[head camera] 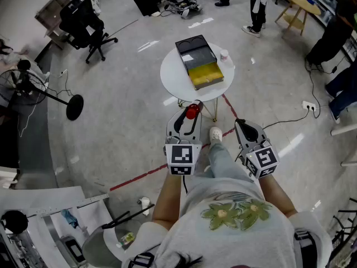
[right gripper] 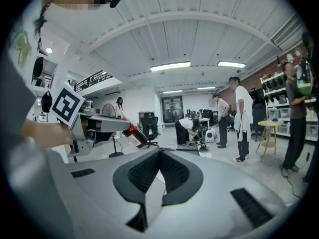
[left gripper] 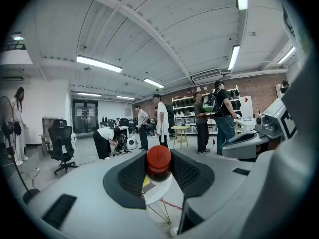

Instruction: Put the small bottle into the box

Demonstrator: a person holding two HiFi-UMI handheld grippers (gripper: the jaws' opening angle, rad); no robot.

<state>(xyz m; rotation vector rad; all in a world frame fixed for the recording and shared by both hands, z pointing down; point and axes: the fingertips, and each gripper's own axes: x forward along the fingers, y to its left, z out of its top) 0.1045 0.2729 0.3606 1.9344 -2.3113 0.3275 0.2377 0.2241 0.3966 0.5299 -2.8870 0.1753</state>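
Note:
A small dark bottle with a red cap (head camera: pixel 192 111) is held between the jaws of my left gripper (head camera: pixel 188 118), just short of the near edge of the round white table (head camera: pixel 173 77). In the left gripper view the red cap (left gripper: pixel 158 160) sits squeezed between the two black pads (left gripper: pixel 130 176). The open box (head camera: pixel 199 62), dark with a yellow inside, lies on the table. My right gripper (head camera: pixel 241 125) hovers at the right, shut and empty; in its own view the tips meet (right gripper: pixel 159 154), and the bottle (right gripper: pixel 134 136) shows at the left.
A small white container with a pink lid (head camera: pixel 224 55) stands on the table beside the box. A black office chair (head camera: pixel 83 18) and a fan stand (head camera: pixel 50 95) are at the left. People stand at the far side. A cable and socket strip (head camera: pixel 308 106) lie on the floor at the right.

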